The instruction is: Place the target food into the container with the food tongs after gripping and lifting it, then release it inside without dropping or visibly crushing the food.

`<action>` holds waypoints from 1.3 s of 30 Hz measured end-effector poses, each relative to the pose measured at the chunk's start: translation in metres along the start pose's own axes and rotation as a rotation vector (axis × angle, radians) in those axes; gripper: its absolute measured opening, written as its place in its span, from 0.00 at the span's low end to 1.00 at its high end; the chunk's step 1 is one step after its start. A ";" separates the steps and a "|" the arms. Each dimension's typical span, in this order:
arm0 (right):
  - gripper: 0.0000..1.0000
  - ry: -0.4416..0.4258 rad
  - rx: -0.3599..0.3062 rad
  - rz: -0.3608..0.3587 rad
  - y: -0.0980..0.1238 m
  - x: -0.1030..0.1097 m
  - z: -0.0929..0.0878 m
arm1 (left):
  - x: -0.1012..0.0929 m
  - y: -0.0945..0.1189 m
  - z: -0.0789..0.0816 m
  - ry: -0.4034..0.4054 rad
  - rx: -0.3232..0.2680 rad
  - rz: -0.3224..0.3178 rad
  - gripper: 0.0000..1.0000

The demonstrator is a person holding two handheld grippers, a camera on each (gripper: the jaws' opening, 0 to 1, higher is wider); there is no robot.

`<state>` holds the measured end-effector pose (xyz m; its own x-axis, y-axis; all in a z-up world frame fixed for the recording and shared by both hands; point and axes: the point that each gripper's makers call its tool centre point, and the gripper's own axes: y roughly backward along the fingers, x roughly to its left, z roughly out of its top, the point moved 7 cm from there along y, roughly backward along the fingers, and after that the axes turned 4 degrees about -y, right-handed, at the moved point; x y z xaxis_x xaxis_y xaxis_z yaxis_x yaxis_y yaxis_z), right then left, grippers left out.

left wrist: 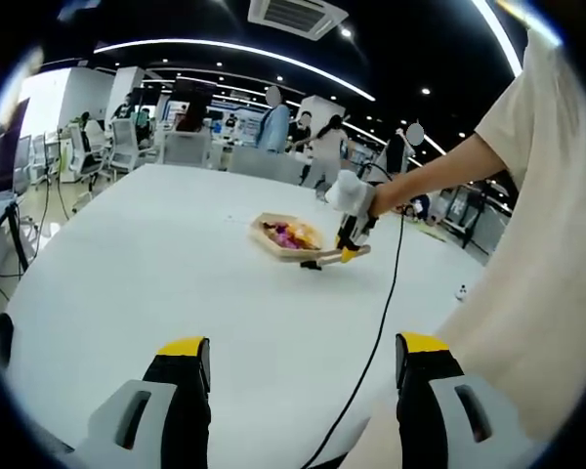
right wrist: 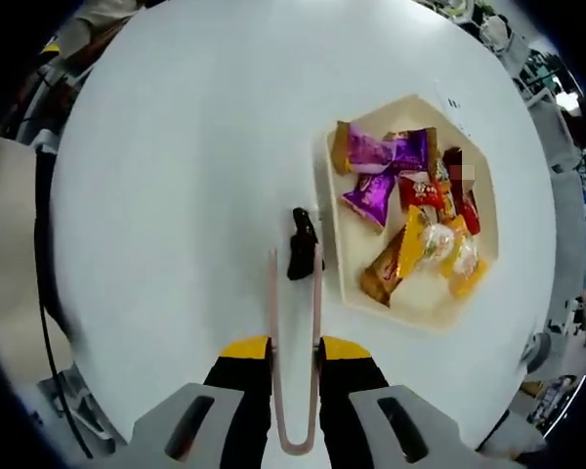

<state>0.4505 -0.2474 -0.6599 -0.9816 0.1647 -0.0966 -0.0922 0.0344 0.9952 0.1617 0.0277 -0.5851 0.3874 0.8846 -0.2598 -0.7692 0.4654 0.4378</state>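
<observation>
Right gripper (right wrist: 293,344) pinching pink tongs (right wrist: 295,342), tong tips around a dark snack (right wrist: 301,244) on the white table (right wrist: 176,176) beside the tray (right wrist: 356,283) of wrapped sweets, left gripper (left wrist: 303,376) spread wide.

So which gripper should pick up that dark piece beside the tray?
Right. Its jaws hold the tongs, whose tips already flank the dark piece. The left gripper is open, far back.
</observation>
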 end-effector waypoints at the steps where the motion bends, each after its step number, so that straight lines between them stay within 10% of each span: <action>1: 0.16 0.008 0.005 -0.009 -0.001 0.000 0.000 | 0.000 0.000 0.000 0.002 -0.001 0.001 0.77; 15: 0.16 0.052 0.009 -0.065 -0.002 -0.004 0.006 | -0.001 -0.003 0.000 0.009 0.003 0.002 0.77; 39: 0.16 -0.019 -0.001 0.067 -0.014 0.021 -0.003 | -0.001 -0.005 0.007 -0.009 -0.012 -0.009 0.77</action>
<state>0.4310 -0.2472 -0.6758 -0.9821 0.1858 -0.0300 -0.0265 0.0213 0.9994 0.1685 0.0250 -0.5813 0.3986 0.8808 -0.2556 -0.7716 0.4727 0.4256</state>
